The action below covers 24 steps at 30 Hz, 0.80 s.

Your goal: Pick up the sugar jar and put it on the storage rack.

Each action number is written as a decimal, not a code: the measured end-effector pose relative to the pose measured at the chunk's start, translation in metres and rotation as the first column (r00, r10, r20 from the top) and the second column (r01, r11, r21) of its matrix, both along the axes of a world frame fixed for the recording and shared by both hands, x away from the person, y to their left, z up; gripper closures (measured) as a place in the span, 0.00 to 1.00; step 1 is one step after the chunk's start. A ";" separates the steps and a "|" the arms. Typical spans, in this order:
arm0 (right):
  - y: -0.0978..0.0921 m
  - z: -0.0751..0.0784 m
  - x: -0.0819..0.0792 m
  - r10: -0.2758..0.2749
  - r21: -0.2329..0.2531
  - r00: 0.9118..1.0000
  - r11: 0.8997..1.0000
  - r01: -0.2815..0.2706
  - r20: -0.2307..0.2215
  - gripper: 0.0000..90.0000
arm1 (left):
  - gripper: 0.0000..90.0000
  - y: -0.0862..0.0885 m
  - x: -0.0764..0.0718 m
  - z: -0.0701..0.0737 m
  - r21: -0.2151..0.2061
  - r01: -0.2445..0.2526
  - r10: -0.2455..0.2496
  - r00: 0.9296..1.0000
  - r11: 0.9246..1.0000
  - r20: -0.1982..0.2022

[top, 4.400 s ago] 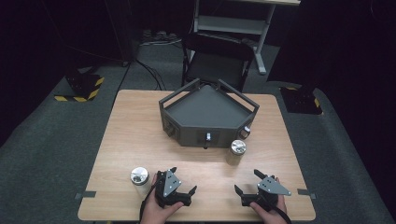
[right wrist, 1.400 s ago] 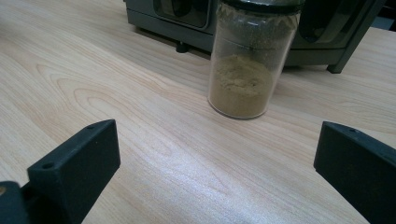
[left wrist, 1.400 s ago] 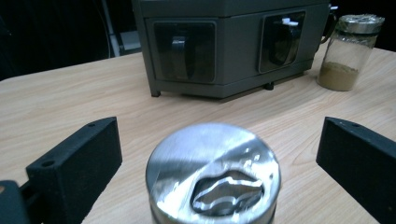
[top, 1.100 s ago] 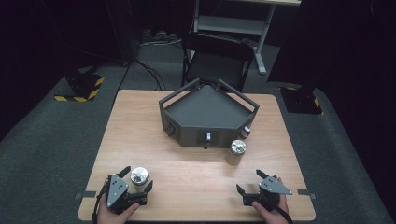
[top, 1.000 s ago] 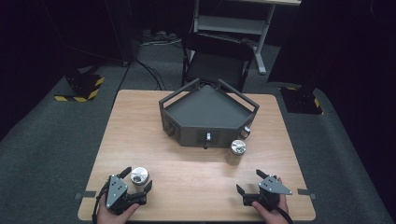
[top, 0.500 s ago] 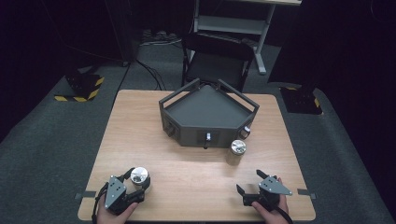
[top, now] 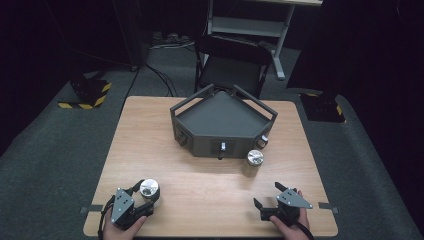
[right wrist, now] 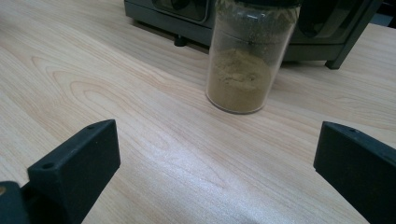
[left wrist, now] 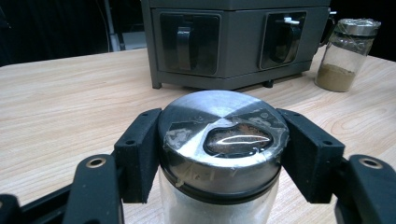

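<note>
1. The worktop (top: 210,190) carries a dark angular rack (top: 220,125) at its far middle.
2. The left gripper (top: 131,204) has its jaws clamped around a silver-lidded jar (left wrist: 223,140), probably for lifting.
3. The right gripper (top: 280,205) rests with jaws spread, empty, facing the brown-powder jar (right wrist: 245,56) beside the rack.

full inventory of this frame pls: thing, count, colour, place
Table: 1, light wood, centre of the high view.
Rack: 1, dark grey, five-sided with railings, far middle of the table.
Jar with white contents: 1, clear glass, silver lid, near left of the table, between the left gripper's jaws.
Jar with brown powder: 1, clear glass, silver lid, just in front of the rack's right end.
Chair: 1, black, on the floor behind the table.
Left gripper: 1, black, closed on the white jar's lid.
Right gripper: 1, black, near right, jaws wide apart, holding nothing.
</note>
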State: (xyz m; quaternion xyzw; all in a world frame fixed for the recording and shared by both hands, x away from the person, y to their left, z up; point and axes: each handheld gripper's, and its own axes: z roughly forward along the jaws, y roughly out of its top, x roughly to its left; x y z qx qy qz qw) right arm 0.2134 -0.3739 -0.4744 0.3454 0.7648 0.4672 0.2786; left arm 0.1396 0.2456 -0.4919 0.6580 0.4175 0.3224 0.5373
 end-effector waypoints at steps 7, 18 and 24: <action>-0.001 0.000 0.000 -0.004 0.001 1.000 1.000 0.004 -0.003 0.00 | 0.39 0.000 0.000 0.000 -0.005 -0.003 0.003 1.000 1.000 -0.002; -0.002 0.000 -0.001 -0.004 0.001 1.000 1.000 0.004 -0.001 0.00 | 0.39 -0.005 0.000 0.002 0.011 -0.011 0.011 1.000 1.000 0.001; -0.002 0.000 -0.001 -0.003 0.002 1.000 1.000 0.003 -0.002 0.00 | 0.39 -0.005 0.002 0.003 0.001 -0.012 0.012 1.000 1.000 -0.007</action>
